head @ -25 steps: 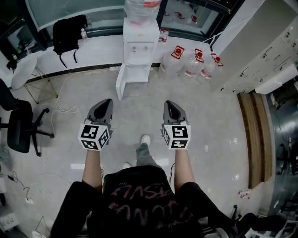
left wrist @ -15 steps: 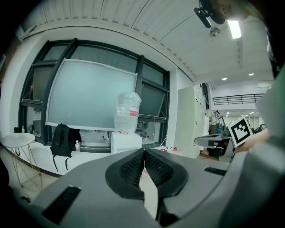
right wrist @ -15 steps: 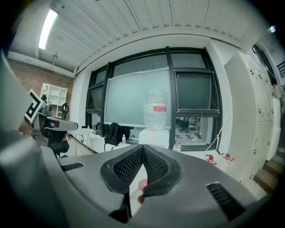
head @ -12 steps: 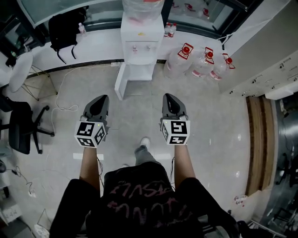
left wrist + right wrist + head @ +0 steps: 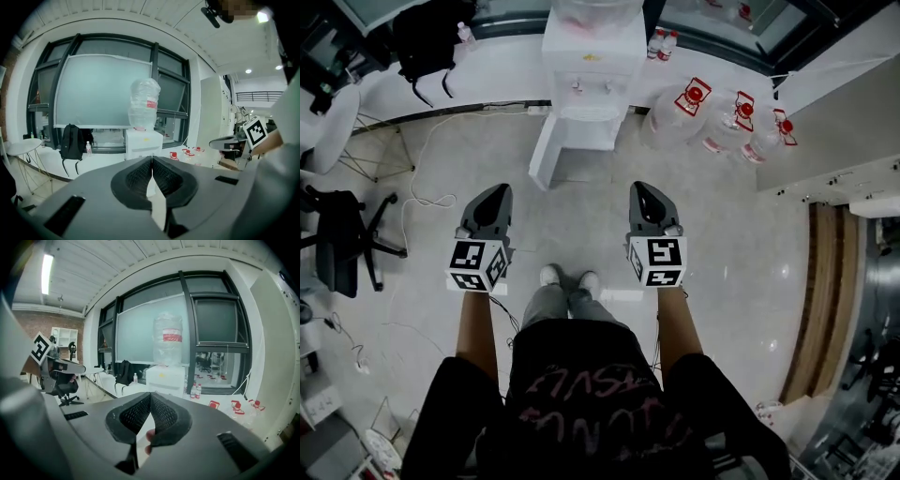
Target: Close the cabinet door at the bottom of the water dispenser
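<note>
Cabinet door [image 5: 543, 155]: hanging open ahead, lying nearer left gripper [image 5: 492, 197] than right gripper [image 5: 644, 195].
Jaws: pressing together on both, holding nothing.

Black backpack [image 5: 429, 36], office chair [image 5: 339, 246], water jugs [image 5: 724, 119]

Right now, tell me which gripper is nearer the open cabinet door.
Left. The left gripper is just short of the door; the right gripper is farther off, to its right.
</note>
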`<action>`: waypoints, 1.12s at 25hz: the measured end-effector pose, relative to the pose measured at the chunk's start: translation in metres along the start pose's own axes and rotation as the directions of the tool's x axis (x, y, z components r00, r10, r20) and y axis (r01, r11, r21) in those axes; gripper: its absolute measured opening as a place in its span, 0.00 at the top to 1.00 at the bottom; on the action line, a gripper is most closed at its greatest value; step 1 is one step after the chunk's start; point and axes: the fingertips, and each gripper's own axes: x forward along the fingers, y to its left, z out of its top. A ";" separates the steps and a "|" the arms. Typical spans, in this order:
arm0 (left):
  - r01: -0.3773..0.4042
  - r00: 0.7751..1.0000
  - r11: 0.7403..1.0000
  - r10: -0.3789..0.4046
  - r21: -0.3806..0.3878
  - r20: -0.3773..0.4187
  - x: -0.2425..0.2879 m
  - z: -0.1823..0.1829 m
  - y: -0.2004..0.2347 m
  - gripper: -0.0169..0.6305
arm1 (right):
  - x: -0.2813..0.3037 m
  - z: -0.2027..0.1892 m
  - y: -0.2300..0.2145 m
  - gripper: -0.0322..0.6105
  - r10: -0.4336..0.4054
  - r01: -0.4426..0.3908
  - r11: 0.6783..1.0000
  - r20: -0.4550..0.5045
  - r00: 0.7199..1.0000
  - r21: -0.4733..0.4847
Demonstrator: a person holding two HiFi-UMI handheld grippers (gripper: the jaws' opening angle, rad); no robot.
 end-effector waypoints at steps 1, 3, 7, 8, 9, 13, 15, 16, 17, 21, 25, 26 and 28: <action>-0.004 1.000 1.000 0.004 -0.001 -0.007 0.007 -0.004 0.004 0.95 | 0.008 -0.003 -0.001 0.93 0.015 -0.015 1.000 -0.007 1.000 0.006; -0.011 1.000 1.000 0.011 -0.010 -0.020 0.020 -0.013 0.012 0.95 | 0.022 -0.011 -0.003 0.93 0.026 -0.026 1.000 -0.018 1.000 0.014; -0.006 0.999 1.000 0.006 -0.010 -0.053 0.050 -0.038 0.028 0.95 | 0.051 -0.032 -0.011 0.93 0.018 -0.018 1.000 -0.049 0.999 -0.005; -0.005 0.998 1.000 0.005 -0.006 -0.061 0.058 -0.044 0.032 0.95 | 0.058 -0.037 -0.013 0.93 0.017 -0.018 1.000 -0.054 0.998 -0.006; -0.006 0.998 1.000 0.005 -0.006 -0.068 0.067 -0.051 0.037 0.95 | 0.067 -0.043 -0.015 0.93 0.018 -0.019 1.000 -0.060 0.998 -0.006; -0.019 0.997 0.999 0.017 -0.034 -0.071 0.099 -0.081 0.056 0.95 | 0.101 -0.074 -0.014 0.93 0.037 -0.037 0.999 -0.091 0.995 -0.005; -0.025 0.997 0.998 0.022 -0.057 -0.068 0.115 -0.099 0.066 0.95 | 0.120 -0.091 -0.011 0.93 0.041 -0.042 0.999 -0.103 0.994 -0.002; -0.027 0.997 0.997 0.022 -0.071 -0.067 0.122 -0.107 0.070 0.95 | 0.129 -0.099 -0.011 0.93 0.040 -0.040 0.999 -0.108 0.993 0.001; -0.028 0.997 0.996 0.022 -0.082 -0.068 0.129 -0.117 0.074 0.95 | 0.139 -0.107 -0.010 0.93 0.038 -0.038 0.999 -0.110 0.993 0.005; -0.029 0.996 0.995 0.021 -0.100 -0.081 0.154 -0.154 0.088 0.95 | 0.173 -0.135 -0.009 0.93 0.036 -0.035 0.999 -0.108 0.993 0.015; -0.022 0.996 0.995 0.014 -0.096 -0.088 0.177 -0.191 0.098 0.95 | 0.204 -0.175 -0.009 0.93 0.038 -0.039 0.999 -0.117 0.992 0.000; -0.021 0.996 0.996 0.013 -0.090 -0.089 0.183 -0.200 0.100 0.95 | 0.211 -0.186 -0.008 0.93 0.043 -0.044 0.999 -0.118 0.992 -0.003; -0.021 0.996 0.997 0.014 -0.079 -0.092 0.194 -0.222 0.106 0.95 | 0.224 -0.206 -0.007 0.93 0.052 -0.054 0.998 -0.116 0.992 -0.010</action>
